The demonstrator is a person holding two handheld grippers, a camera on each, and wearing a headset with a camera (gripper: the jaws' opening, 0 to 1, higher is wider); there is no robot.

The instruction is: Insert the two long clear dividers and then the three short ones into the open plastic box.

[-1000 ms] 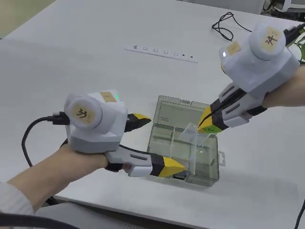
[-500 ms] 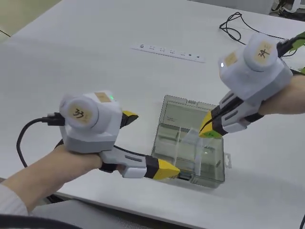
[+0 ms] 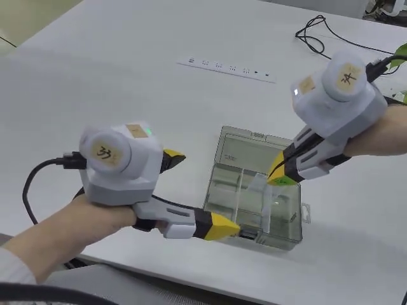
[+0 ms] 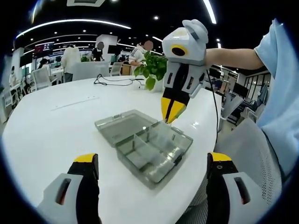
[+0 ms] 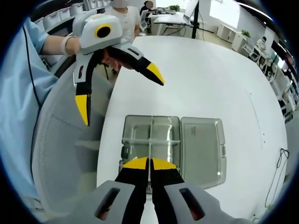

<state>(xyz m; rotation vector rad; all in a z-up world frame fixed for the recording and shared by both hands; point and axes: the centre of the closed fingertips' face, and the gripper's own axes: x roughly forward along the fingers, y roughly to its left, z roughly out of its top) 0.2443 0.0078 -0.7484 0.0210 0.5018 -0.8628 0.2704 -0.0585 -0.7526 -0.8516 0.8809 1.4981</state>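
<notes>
Nearest the person, at the near edge of the white table [image 3: 114,70], the left gripper [image 3: 197,190] is held level with its yellow-tipped jaws spread wide and nothing between them. One jaw tip lies just beside the near corner of the plastic box [image 3: 275,236]; the other hangs in the air, apart from the box. In the left gripper view the same gripper [image 4: 153,157] frames the box [image 4: 140,161] between its open jaws.

The clear box sits on the table with its lid [image 3: 245,147] folded flat behind it. Clear partitions already stand inside and split it into compartments; their count cannot be told.

Above the box's right half, the right gripper [image 3: 280,176] points down with its jaws pressed together, pinching a short clear divider [image 3: 257,183] that hangs tilted over the box's interior. In the right gripper view its jaws [image 5: 149,163] meet over the box's edge.

Farther back lie a white power strip [image 3: 226,68] and a black cable [image 3: 316,33].
</notes>
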